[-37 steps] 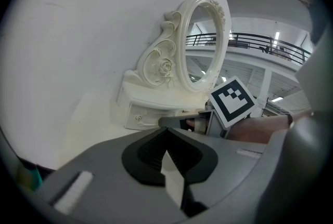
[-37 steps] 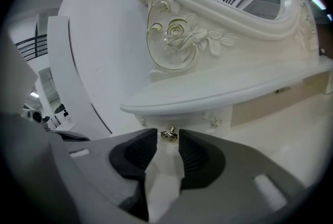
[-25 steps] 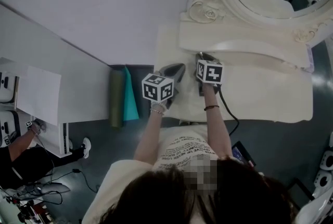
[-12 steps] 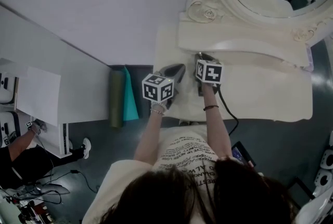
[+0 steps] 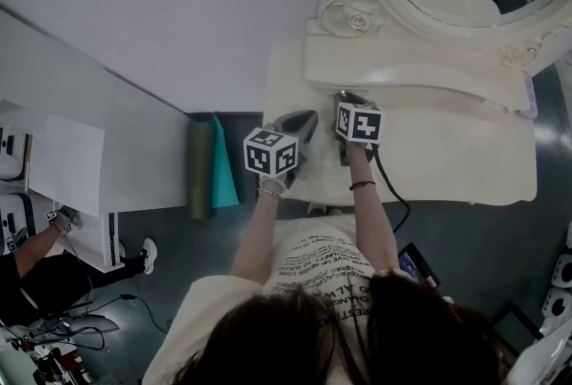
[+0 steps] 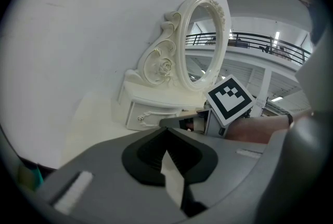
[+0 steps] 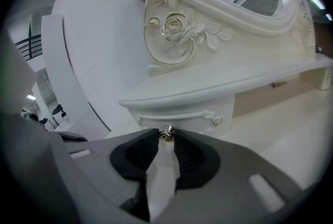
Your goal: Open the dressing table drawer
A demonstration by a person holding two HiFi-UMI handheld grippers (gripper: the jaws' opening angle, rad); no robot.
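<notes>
Right gripper clamped on the drawer knob, nothing moved since a second ago.

The right gripper point(image 7: 166, 136) has its jaw tips pressed on either side of the small metal knob point(image 7: 167, 132) of the drawer point(image 7: 179, 115). The drawer sits closed under the mirror shelf at the left end of the table point(image 5: 447, 162). The left gripper point(image 6: 166, 130) hangs just beside the right, its jaws together and empty. Both grippers are where they were in the earlier head views.

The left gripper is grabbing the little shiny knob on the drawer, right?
No, it's the right gripper that is grabbing the little shiny knob on the drawer; the right gripper view shows the knob between its jaws. The left gripper is shut on nothing.
</notes>
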